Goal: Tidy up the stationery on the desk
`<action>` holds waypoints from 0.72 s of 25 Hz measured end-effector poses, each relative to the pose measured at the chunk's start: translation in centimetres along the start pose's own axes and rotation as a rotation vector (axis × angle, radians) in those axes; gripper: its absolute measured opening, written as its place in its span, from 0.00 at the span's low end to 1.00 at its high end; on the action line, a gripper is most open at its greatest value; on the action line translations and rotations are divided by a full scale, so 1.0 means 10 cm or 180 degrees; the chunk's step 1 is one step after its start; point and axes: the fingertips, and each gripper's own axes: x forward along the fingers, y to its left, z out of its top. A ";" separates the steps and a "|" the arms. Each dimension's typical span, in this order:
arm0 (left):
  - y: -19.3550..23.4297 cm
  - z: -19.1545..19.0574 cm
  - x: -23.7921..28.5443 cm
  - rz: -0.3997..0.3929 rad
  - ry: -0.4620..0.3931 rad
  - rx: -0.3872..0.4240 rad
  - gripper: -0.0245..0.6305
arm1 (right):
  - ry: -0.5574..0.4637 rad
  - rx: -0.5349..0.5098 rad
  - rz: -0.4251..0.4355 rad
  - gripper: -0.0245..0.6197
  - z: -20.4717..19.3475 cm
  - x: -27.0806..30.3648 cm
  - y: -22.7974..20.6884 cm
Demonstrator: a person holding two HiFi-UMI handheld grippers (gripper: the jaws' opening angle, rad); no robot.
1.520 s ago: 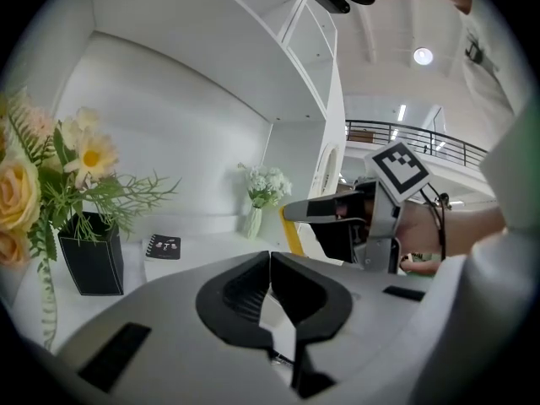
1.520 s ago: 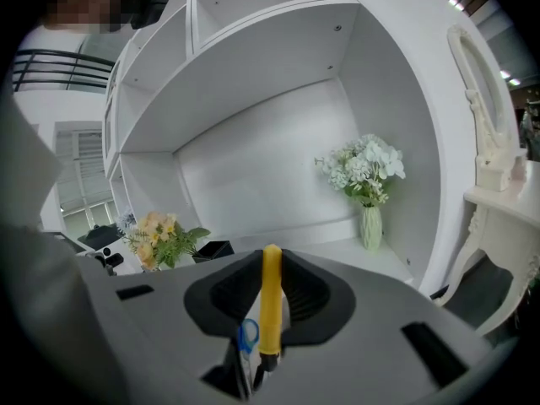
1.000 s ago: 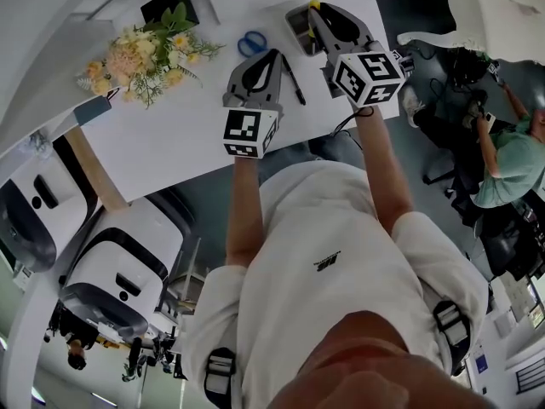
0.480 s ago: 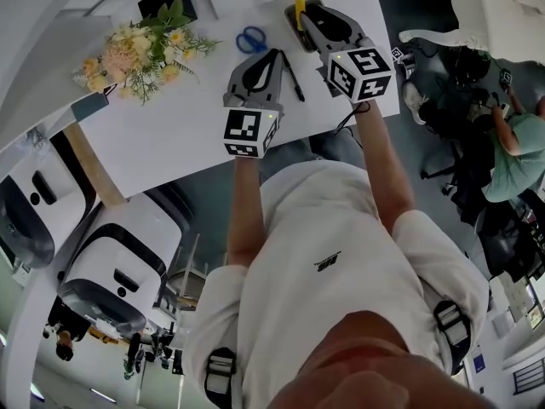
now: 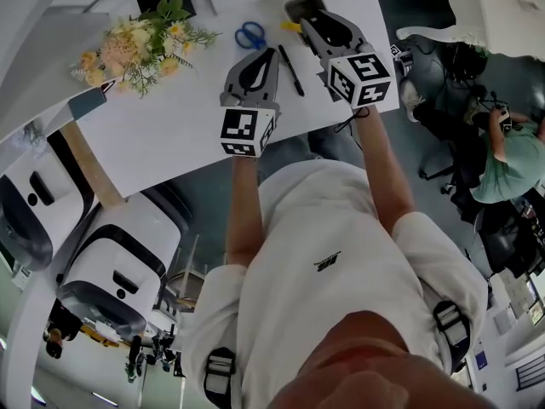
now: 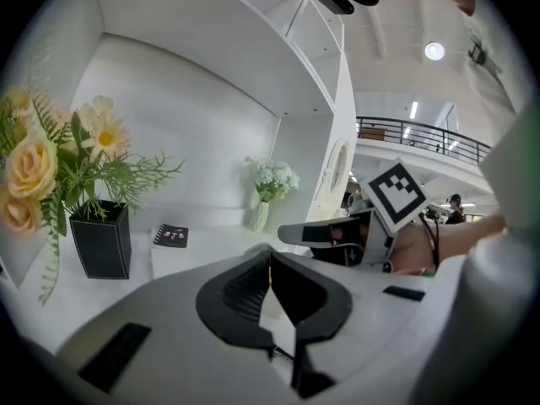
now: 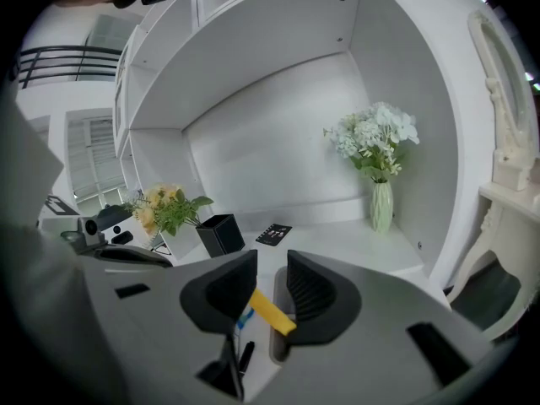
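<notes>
A yellow marker [image 5: 292,25] lies tilted at the left rim of a grey pen tray [image 5: 298,4] at the desk's far edge. My right gripper [image 5: 308,15] hangs over that tray. Its jaws have just been opening, and the yellow marker [image 7: 268,312] sits slanted in the gap, no longer squeezed. Blue scissors [image 5: 250,34] and a black pen [image 5: 291,69] rest on the white desk between the two grippers. The left gripper [image 5: 271,54] hovers by the pen, its tips [image 6: 270,258] meeting with nothing in them.
A bouquet [image 5: 136,48] in a black square vase [image 6: 101,241] stands at the left. A small black booklet [image 7: 273,234] and a vase of white flowers [image 7: 381,205] sit at the back under the shelves. The desk's near edge [image 5: 170,173] faces the person.
The right gripper has dropped toward the tray and its jaws have spread. The yellow marker, first upright at the jaw tips, now lies lower, slanted at the tray's rim. The left gripper stays put.
</notes>
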 end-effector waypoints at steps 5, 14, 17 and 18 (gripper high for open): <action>-0.01 -0.08 -0.06 -0.0016 0.0028 -0.0014 0.04 | 0.0081 -0.0022 0.0011 0.18 -0.16 -0.07 0.13; 0.02 -0.33 -0.10 -0.0028 0.0139 -0.0057 0.04 | 0.0321 0.0000 0.0048 0.17 -0.57 -0.09 0.29; 0.04 -0.42 -0.11 -0.0019 0.0180 -0.0073 0.04 | 0.0406 0.0002 0.0071 0.17 -0.71 -0.07 0.34; 0.05 -0.44 -0.11 -0.0015 0.0191 -0.0077 0.04 | 0.0434 0.0001 0.0078 0.17 -0.75 -0.06 0.36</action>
